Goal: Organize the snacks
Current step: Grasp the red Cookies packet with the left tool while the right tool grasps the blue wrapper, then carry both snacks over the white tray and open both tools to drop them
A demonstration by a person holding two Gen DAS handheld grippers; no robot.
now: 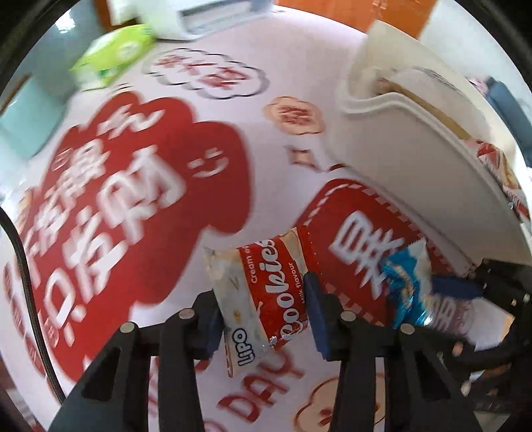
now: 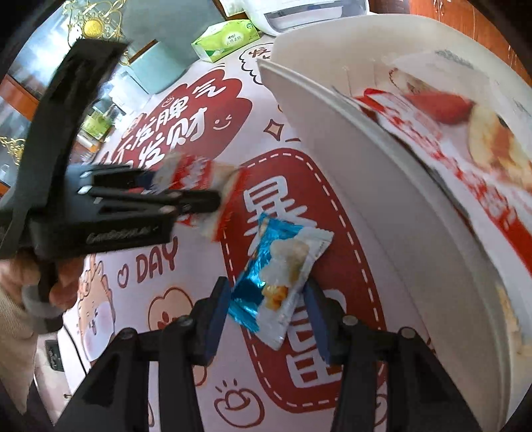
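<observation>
My left gripper (image 1: 264,309) is shut on a red and white Lipo cookies packet (image 1: 262,292) and holds it above the table; it also shows in the right wrist view (image 2: 196,189), at the left. My right gripper (image 2: 269,309) is shut on a blue and white snack packet (image 2: 279,279), which appears at the right of the left wrist view (image 1: 409,282). A white bin (image 2: 365,186) stands to the right of both grippers, with red and white snack packets (image 2: 459,139) inside it.
The table has a red and white printed cloth (image 1: 133,186). A green tissue box (image 1: 113,56) and a white appliance (image 1: 212,16) stand at the far edge. A pale blue box (image 2: 149,73) stands at the far left.
</observation>
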